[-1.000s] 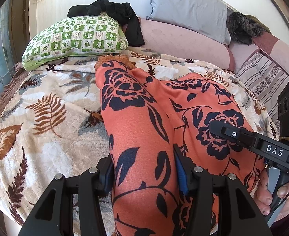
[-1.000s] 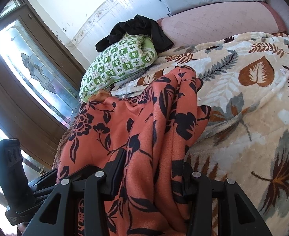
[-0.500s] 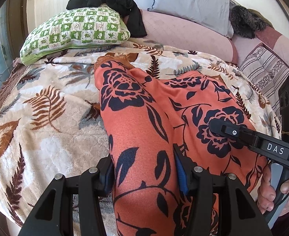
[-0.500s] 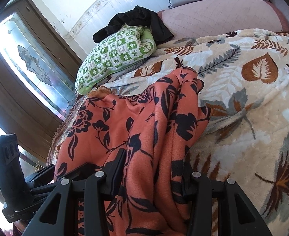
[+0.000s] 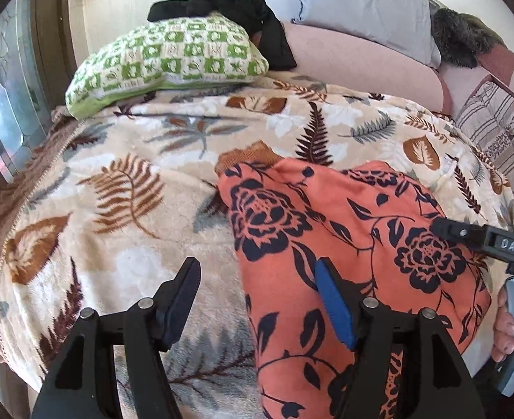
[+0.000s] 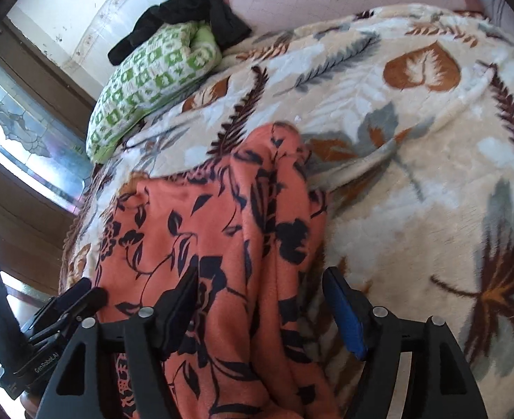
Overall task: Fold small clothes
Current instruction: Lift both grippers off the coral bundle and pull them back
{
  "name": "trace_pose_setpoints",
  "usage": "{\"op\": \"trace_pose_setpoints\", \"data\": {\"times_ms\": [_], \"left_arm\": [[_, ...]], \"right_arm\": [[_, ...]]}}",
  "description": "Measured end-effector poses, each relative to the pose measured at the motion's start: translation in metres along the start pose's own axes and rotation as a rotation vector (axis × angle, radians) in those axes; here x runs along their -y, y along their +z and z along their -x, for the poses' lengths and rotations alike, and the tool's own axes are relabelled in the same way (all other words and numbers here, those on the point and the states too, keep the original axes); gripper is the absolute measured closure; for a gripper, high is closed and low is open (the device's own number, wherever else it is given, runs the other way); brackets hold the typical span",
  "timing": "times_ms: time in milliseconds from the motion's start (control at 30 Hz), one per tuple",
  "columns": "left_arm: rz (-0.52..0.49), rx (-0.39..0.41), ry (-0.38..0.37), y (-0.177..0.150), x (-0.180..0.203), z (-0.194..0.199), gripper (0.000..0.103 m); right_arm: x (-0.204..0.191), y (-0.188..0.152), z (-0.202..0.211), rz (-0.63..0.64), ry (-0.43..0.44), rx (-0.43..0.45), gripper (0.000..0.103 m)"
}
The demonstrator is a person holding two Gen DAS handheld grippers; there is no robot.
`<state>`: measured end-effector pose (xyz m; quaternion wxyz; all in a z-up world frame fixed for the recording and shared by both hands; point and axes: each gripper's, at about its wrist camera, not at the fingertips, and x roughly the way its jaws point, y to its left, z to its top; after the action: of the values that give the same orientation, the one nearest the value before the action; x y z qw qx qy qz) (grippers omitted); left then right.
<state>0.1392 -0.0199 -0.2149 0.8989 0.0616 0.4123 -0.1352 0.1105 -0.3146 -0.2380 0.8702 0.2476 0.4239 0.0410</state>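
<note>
A bed fills both views, spread with a cream leaf-print blanket [image 5: 124,209]; taking the orange floral garment [image 5: 344,230] on it as the landmark, a green-checked pillow [image 5: 166,59] sits beyond it and to its left by the window, a black cloth [image 5: 243,10] draped over the pillow's far end. The garment lies near the bed's front edge, seemingly doubled over, its brown ribbed hem [image 5: 246,155] at the far end. The left gripper [image 5: 257,300] is at the garment's near-left edge, jaws opening: the cloth runs under the blue-padded finger, the other is over bare blanket, nothing pinched. The right gripper [image 6: 260,303] straddles the bunched near-right edge, jaws also opening, the fabric loose between them. Both appear to be releasing so the fold can settle flat.
</note>
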Motion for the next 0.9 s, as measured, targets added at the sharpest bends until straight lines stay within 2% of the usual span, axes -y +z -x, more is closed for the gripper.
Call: {"op": "trace_pose_setpoints", "data": {"times_ms": [67,133,200,267,333,400,467,500,533,567,633,700,800,867,900], "left_arm": [[-0.007,-0.027,0.02,0.003,-0.001,-0.005,0.034],[0.012,-0.071,0.01,-0.001,-0.001,-0.012,0.034],[0.041,-0.094,-0.028,-0.004,-0.003,-0.012,0.034],[0.066,-0.11,-0.074,-0.005,-0.003,-0.012,0.03],[0.083,-0.149,-0.112,-0.009,-0.002,-0.017,0.017],[0.099,-0.216,-0.155,-0.015,0.0,-0.029,0.017],[0.125,-0.239,-0.222,-0.018,0.002,-0.037,0.017],[0.13,-0.241,-0.254,-0.018,0.005,-0.04,0.026],[0.127,-0.233,-0.252,-0.017,0.009,-0.04,0.036],[0.109,-0.211,-0.226,-0.016,0.012,-0.038,0.04],[0.064,-0.175,-0.201,-0.013,0.02,-0.033,0.054],[0.031,-0.123,-0.186,-0.01,0.026,-0.026,0.056],[-0.057,-0.054,-0.171,-0.003,0.041,-0.021,0.056],[-0.065,-0.075,-0.143,0.0,0.045,-0.031,0.05],[-0.056,-0.103,-0.118,-0.001,0.044,-0.038,0.042]], "right_arm": [[-0.003,0.004,0.023,0.029,-0.001,0.117,0.029],[-0.009,0.008,0.031,0.067,0.033,0.129,0.03],[-0.011,0.008,0.025,0.071,0.019,0.078,0.033],[-0.005,0.006,0.01,0.018,0.014,0.013,0.033],[0.008,0.0,-0.007,-0.052,0.061,-0.087,0.033],[0.015,-0.006,-0.018,-0.115,0.132,-0.135,0.033],[0.011,-0.013,-0.027,-0.115,0.166,-0.163,0.033],[0.007,-0.016,-0.033,-0.096,0.166,-0.177,0.033],[0.002,-0.023,-0.037,-0.085,0.177,-0.173,0.041],[-0.002,-0.026,-0.037,-0.082,0.196,-0.158,0.055],[-0.014,-0.03,-0.022,-0.032,0.171,-0.061,0.063],[-0.025,-0.033,-0.004,0.01,0.162,0.026,0.066],[-0.025,-0.035,0.012,0.017,0.123,0.111,0.066],[-0.011,-0.031,0.0,-0.052,0.118,0.06,0.065],[0.0,-0.031,-0.012,-0.107,0.11,0.0,0.061]]}}
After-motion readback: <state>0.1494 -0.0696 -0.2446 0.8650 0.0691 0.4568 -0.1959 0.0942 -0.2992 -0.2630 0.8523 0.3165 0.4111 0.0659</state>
